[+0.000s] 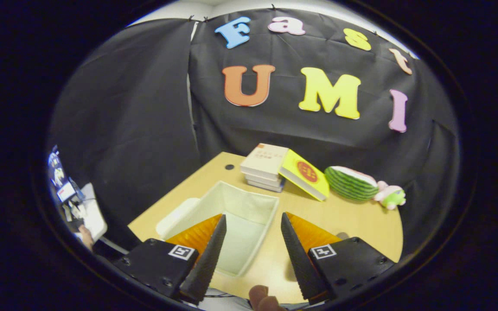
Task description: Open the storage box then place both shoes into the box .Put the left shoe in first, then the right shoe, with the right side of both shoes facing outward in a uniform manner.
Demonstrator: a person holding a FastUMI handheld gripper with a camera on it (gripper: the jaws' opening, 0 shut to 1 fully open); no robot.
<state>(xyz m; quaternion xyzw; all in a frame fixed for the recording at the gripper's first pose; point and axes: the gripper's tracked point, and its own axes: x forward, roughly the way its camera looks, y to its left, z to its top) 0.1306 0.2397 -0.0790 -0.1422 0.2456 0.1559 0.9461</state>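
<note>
gripper view: gripper (251, 250) held above the near part of the table (352, 224), fingers (208, 255) spread wide apart, nothing between them but air. below and just ahead, between the fingers and partly behind the left one, box (249, 207) sitting on the table, pale, fabric-walled, open at the top. inside looks bare: no shoe lying in the visible part, though the near end is hidden behind the left finger. beside the box on its left, touching or nearly so, lid (175, 216), pale and flat; cannot tell whether hinged to the box or loose. no shoes visible on the table in this view. beyond the box, well apart from it, books (264, 166) in a short stack, with a yellow book (305, 172) leaning against the stack. further right along the far edge, a watermelon toy (350, 183) and, touching it, a small plush (391, 196). fingertips of a hand (264, 298) showing low between the gripper's fingers.

progress, judged from the above: opening step appears done, box uncovered and ready. both placings appear left: left shoe first, then right, each with its right side facing outward. next move likely calls for turning toward wherever the shoes lie and closing on the left one.
</note>
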